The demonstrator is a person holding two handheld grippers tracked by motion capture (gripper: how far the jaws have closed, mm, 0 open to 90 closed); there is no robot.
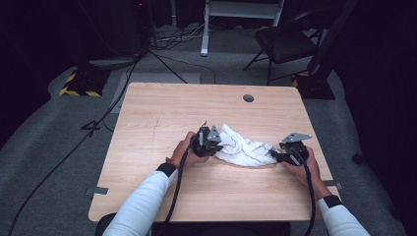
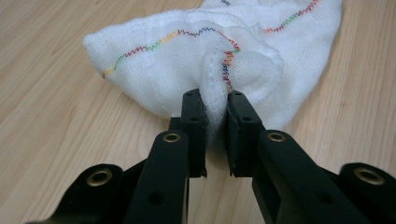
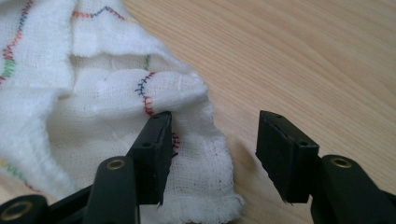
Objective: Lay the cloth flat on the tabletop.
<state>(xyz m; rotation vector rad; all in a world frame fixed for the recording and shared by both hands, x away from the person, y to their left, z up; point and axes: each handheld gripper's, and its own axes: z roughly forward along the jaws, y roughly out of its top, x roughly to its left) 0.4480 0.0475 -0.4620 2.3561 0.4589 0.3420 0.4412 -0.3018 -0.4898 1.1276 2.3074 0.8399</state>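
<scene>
A crumpled white cloth [image 1: 243,147] with multicoloured zigzag stitching lies on the wooden table [image 1: 157,108], between my two grippers. My left gripper [image 1: 219,145] is at the cloth's left end. In the left gripper view its jaws [image 2: 215,100] are pinched on a raised fold of the cloth [image 2: 163,70]. My right gripper [image 1: 273,156] is at the cloth's right end. In the right gripper view it [image 3: 215,119] stands open, with a frayed corner of the cloth [image 3: 93,107] lying under its left jaw and in the gap; the pads do not press on it.
A round cable hole [image 1: 248,98] sits near the table's far edge. Beyond the table stand a dark chair [image 1: 285,42] and a white frame [image 1: 241,10], and cables [image 1: 123,88] run across the grey floor. Bare wood surrounds the cloth.
</scene>
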